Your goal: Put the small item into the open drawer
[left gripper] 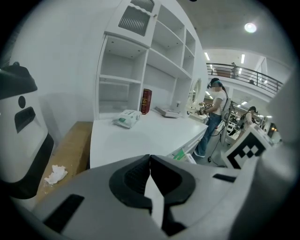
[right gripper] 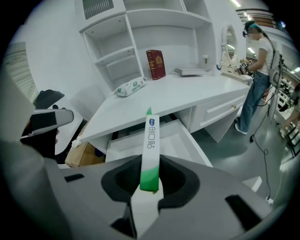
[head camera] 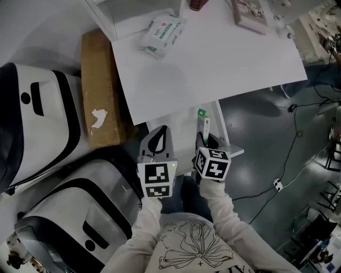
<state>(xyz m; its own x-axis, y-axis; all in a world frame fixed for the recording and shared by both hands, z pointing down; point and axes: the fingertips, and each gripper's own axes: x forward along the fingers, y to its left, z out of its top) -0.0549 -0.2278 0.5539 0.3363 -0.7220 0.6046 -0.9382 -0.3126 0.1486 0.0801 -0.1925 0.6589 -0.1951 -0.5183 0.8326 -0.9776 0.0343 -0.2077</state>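
My right gripper (right gripper: 151, 180) is shut on a thin white and green box (right gripper: 151, 150), which sticks out forward past the jaws. The same box (head camera: 202, 123) shows in the head view above the right gripper (head camera: 204, 139). Below and ahead of it lies the open white drawer (right gripper: 180, 140), pulled out from under the white desk (right gripper: 187, 91); in the head view the drawer (head camera: 234, 151) is mostly hidden by the gripper. My left gripper (head camera: 158, 139) hangs beside the right one, shut and empty; in its own view the left gripper (left gripper: 150, 161) has its jaws pressed together.
On the desk lie a wipes pack (head camera: 162, 33), a dark red book (right gripper: 155, 64) and a flat box (head camera: 248, 13). A cardboard box (head camera: 99, 88) with crumpled tissue stands left of the desk, next to white machines (head camera: 37, 114). Cables (head camera: 290, 154) run over the floor. A person (right gripper: 258, 70) stands far right.
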